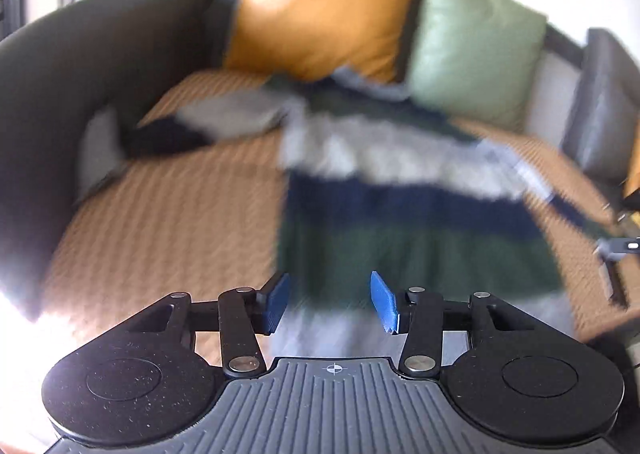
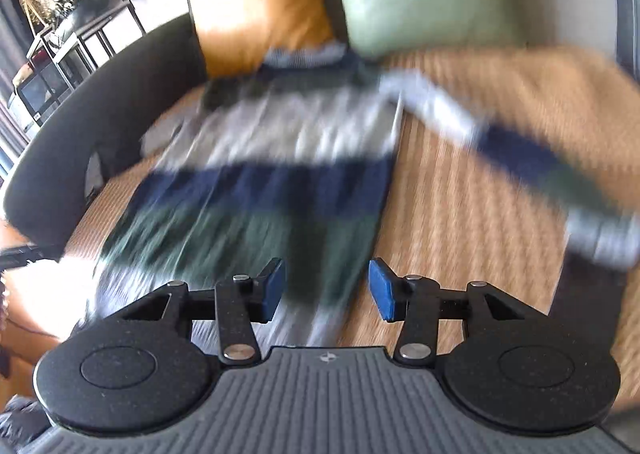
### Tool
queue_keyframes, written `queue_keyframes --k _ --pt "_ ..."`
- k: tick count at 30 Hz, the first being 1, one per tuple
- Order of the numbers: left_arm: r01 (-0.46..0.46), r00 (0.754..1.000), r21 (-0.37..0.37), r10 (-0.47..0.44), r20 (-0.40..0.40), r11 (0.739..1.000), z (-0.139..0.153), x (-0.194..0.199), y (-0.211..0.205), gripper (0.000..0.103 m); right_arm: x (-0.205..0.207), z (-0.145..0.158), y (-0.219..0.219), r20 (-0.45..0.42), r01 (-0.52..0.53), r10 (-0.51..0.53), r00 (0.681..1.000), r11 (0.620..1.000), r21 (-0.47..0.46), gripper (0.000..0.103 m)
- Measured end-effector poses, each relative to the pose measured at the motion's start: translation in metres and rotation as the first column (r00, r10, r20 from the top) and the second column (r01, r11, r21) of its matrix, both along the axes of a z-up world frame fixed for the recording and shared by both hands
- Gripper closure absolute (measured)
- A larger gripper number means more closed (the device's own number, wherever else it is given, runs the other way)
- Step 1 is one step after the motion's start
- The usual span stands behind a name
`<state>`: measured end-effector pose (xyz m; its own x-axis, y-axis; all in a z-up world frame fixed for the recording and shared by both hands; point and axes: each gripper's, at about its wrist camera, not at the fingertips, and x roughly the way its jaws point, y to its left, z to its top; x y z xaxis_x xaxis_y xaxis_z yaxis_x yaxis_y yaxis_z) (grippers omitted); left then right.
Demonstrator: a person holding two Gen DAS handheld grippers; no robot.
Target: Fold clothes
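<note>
A sweater (image 1: 400, 205) striped in grey, navy and dark green lies spread on the tan sofa seat (image 1: 168, 221), collar toward the cushions. Both views are blurred. My left gripper (image 1: 330, 302) hovers above the sweater's near hem, open, with nothing between its blue pads (image 1: 384, 300). In the right wrist view the same sweater (image 2: 272, 181) lies flat, one sleeve (image 2: 520, 157) stretched out to the right. My right gripper (image 2: 327, 290) is open over the hem's right corner, its pads (image 2: 382, 288) apart from the cloth. The other sleeve (image 1: 224, 117) lies to the left.
An orange cushion (image 1: 320, 5) and a pale green cushion (image 1: 472, 41) lean on the sofa back. A dark curved armrest (image 1: 72, 73) bounds the seat on the left. A shelf with plants (image 2: 72, 13) stands beyond the armrest. Bare seat (image 2: 460, 193) lies right of the sweater.
</note>
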<state>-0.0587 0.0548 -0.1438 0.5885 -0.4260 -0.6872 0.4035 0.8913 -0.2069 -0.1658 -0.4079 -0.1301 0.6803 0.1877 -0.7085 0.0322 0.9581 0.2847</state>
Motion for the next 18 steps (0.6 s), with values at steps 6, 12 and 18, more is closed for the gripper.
queue_keyframes --k 6,12,18 --pt "0.095 0.996 -0.056 -0.095 0.005 0.994 0.013 0.092 -0.123 0.043 0.047 0.006 -0.037 0.065 0.038 -0.032 0.997 0.995 -0.097 0.051" --pt "0.170 0.982 -0.047 -0.173 -0.081 0.984 -0.006 0.197 -0.260 0.036 0.054 -0.017 -0.079 0.029 0.064 -0.060 0.998 0.984 -0.164 0.048" --pt "0.190 0.972 0.075 -0.176 -0.157 0.979 -0.055 0.267 -0.370 0.036 0.051 -0.042 -0.121 -0.032 0.097 -0.108 0.994 0.968 -0.233 0.048"
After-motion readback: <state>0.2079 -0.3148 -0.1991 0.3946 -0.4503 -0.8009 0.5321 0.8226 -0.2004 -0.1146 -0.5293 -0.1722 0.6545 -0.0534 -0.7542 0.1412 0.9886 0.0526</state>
